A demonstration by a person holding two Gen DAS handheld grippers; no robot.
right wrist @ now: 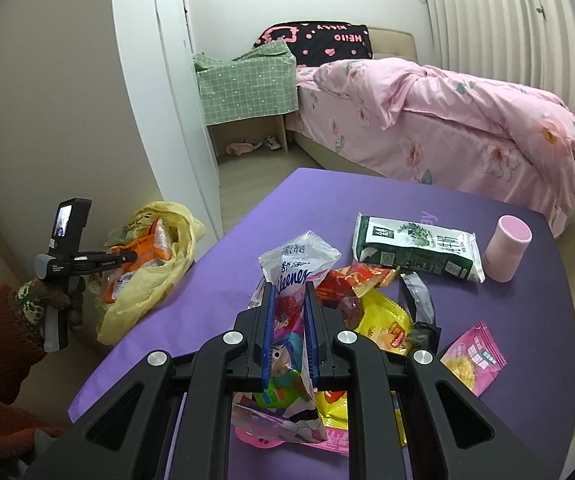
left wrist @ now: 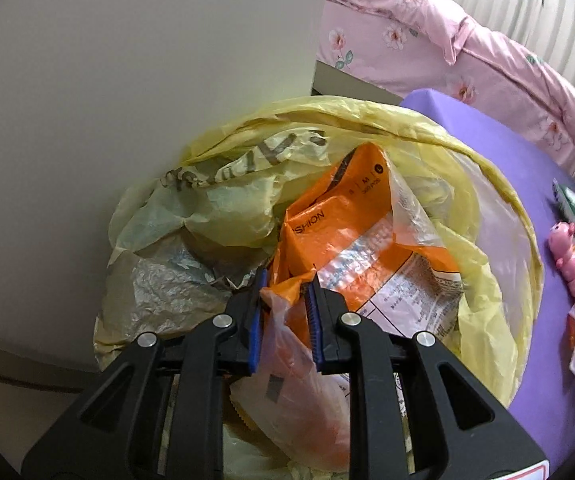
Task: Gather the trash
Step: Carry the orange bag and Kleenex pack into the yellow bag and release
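Note:
A yellow trash bag (left wrist: pixel 223 208) stands open below my left gripper (left wrist: pixel 285 280), beside the purple table (left wrist: pixel 487 140). The left jaws sit over the bag's mouth, shut on a crumpled orange plastic wrapper (left wrist: pixel 347 216) whose tail hangs down between them. In the right wrist view the same bag (right wrist: pixel 183 220) leans at the table's left edge, with the left gripper (right wrist: pixel 127 258) reaching into it. My right gripper (right wrist: pixel 289 312) is shut on a clear tissue-pack wrapper (right wrist: pixel 299 260) with colourful printing, held just above the table (right wrist: pixel 367 192).
Loose on the table lie a red wrapper (right wrist: pixel 351 280), a yellow snack packet (right wrist: pixel 383 320), a black-silver wrapper (right wrist: pixel 419 300), a pink packet (right wrist: pixel 475 356), a green-white pack (right wrist: pixel 415 248) and a pink cup (right wrist: pixel 507 248). A bed (right wrist: pixel 447 120) stands behind, a wall (left wrist: pixel 127 80) left.

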